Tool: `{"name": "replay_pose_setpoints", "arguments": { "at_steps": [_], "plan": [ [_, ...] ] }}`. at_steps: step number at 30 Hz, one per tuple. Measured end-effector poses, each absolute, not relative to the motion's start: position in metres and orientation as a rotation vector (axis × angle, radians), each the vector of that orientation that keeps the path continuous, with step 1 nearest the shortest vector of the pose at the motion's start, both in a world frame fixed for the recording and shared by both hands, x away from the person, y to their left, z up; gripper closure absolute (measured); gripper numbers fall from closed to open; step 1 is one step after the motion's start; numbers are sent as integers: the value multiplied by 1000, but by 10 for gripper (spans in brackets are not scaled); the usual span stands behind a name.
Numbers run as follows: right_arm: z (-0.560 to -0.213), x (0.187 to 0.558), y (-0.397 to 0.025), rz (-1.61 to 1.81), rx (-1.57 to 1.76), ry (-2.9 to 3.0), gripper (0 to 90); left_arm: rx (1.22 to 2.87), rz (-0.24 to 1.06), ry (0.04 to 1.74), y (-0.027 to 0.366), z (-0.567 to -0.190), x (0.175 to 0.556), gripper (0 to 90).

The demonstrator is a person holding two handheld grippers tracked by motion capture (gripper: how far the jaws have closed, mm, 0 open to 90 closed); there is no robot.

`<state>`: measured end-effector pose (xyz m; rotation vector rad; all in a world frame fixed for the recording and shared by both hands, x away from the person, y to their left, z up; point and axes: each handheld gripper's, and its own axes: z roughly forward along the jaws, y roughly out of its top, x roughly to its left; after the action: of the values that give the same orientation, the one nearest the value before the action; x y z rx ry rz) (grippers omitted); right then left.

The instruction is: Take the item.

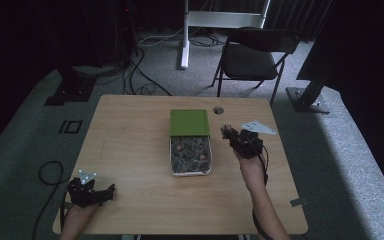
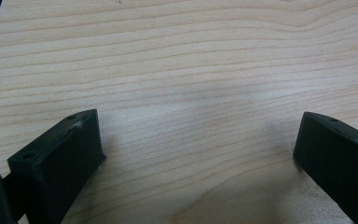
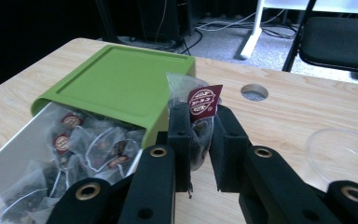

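From above, two grippers are working one table (image 1: 130, 145): the left gripper (image 1: 111, 189) is idling near the front-left corner, the right gripper (image 1: 226, 132) hovering beside one green box (image 1: 189, 122). Left gripper view: jaws are standing apart over bare wood. Right gripper view: jaws are clamping one tea bag (image 3: 200, 112) beside the box's open drawer (image 3: 9, 163), holding several more bags; one clear dish (image 3: 340, 149) is sitting right.

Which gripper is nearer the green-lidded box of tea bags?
Right. The right gripper sits just beside the green-lidded box, at its right edge, shut on a tea bag. The left gripper rests open near the table's front left corner, well away.
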<state>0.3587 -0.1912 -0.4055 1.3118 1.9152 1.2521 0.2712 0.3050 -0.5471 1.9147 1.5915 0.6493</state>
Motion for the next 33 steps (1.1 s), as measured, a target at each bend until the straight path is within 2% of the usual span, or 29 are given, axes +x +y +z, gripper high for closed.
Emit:
{"name": "replay_pose_setpoints", "arguments": {
  "at_steps": [33],
  "plan": [
    [-402,382,-248,1168,1405,1804,797,1914,649,1592,305,-547,271,16]
  ]
}}
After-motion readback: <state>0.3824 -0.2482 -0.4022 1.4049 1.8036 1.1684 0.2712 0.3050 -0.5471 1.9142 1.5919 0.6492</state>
